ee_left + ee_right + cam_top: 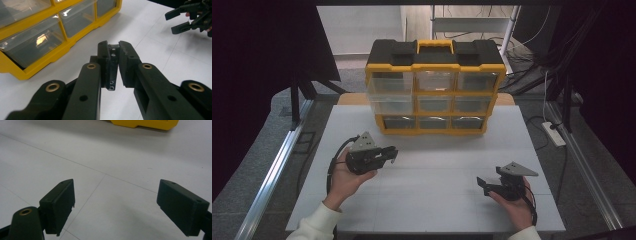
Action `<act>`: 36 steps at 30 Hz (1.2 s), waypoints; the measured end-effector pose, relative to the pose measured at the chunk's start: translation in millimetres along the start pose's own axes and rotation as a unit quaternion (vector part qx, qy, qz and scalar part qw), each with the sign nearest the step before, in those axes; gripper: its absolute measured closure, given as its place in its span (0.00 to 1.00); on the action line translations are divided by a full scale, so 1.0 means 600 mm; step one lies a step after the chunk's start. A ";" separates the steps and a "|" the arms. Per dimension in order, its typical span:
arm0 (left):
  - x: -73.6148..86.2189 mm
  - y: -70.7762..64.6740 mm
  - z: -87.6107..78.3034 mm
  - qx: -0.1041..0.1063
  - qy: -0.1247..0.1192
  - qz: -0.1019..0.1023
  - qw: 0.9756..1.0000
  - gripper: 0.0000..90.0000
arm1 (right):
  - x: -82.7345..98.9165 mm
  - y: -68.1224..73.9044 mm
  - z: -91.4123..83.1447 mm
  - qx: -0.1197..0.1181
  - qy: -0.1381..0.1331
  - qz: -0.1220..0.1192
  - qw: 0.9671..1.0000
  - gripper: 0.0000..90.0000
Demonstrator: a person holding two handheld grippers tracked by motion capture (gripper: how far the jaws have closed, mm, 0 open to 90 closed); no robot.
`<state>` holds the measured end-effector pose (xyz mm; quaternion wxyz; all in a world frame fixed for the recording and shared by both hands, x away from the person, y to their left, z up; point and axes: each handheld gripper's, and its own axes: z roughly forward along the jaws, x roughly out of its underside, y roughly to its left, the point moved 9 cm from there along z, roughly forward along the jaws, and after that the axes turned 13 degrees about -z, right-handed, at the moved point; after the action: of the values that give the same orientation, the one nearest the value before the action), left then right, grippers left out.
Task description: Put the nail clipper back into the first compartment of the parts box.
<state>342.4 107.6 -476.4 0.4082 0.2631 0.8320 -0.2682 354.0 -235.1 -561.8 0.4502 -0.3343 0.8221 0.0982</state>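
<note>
The left gripper [391, 154] clenches a small black part [112, 65] near the drawer cabinet [435, 87] on the bench [432, 190]; the right gripper [482, 185] waits released. Next probably: opening a drawer.

Lab, black curtains [257, 75], aluminium rails [272, 175]
</note>
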 end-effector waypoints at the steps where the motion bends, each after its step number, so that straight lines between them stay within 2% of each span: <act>1: -0.002 0.000 -0.001 0.000 -0.002 -0.001 1.000 0.89 | 0.000 0.000 0.000 0.001 0.000 0.000 1.000 0.17; 12: -0.025 -0.007 -0.009 0.004 -0.023 0.002 1.000 0.89 | 0.000 -0.001 0.001 0.002 0.003 -0.002 1.000 0.17; 36: -0.089 -0.001 -0.048 0.002 -0.069 0.000 0.998 0.89 | 0.001 -0.002 0.001 0.005 0.004 0.001 1.000 0.18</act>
<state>354.8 114.6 -417.8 0.4641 0.2452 0.8013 -0.2873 355.0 -235.7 -562.5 0.4482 -0.3318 0.8248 0.0934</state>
